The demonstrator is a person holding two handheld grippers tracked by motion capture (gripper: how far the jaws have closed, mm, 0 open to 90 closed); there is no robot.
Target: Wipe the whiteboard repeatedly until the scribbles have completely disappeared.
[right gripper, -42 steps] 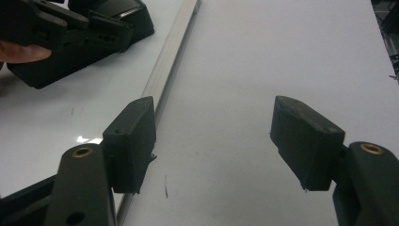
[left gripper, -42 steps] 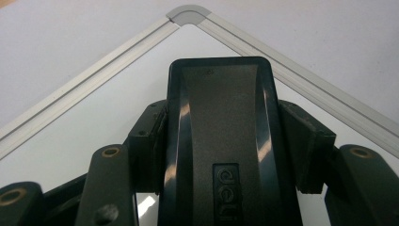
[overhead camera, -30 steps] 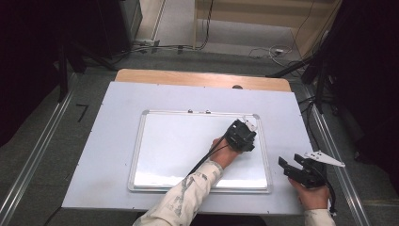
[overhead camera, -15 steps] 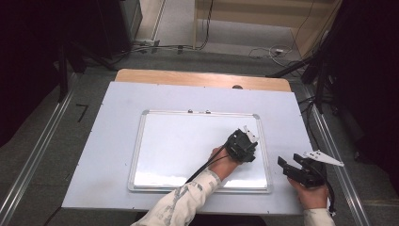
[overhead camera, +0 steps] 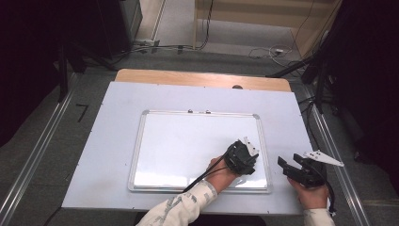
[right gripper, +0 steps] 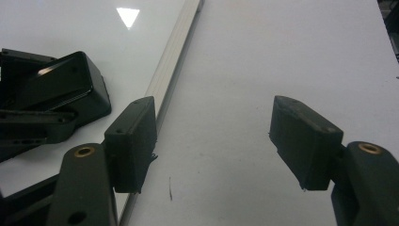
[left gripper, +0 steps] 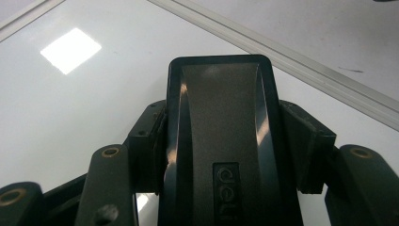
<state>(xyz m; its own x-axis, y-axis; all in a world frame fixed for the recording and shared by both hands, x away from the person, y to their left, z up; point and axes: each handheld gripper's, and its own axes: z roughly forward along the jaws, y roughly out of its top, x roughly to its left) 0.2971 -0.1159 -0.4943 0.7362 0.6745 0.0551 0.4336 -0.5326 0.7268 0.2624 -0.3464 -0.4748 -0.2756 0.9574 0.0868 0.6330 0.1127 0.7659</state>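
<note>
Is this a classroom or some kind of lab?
Probably a lab or recording room. A whiteboard lies flat on a white table, cables trail over the grey floor, and the left gripper grips an eraser.

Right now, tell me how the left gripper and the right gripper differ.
The left gripper is shut on a black eraser; the right gripper is open with nothing between its jaws. The left gripper is over the whiteboard; the right gripper is over the table beside its frame. Both have black jaws.
</note>
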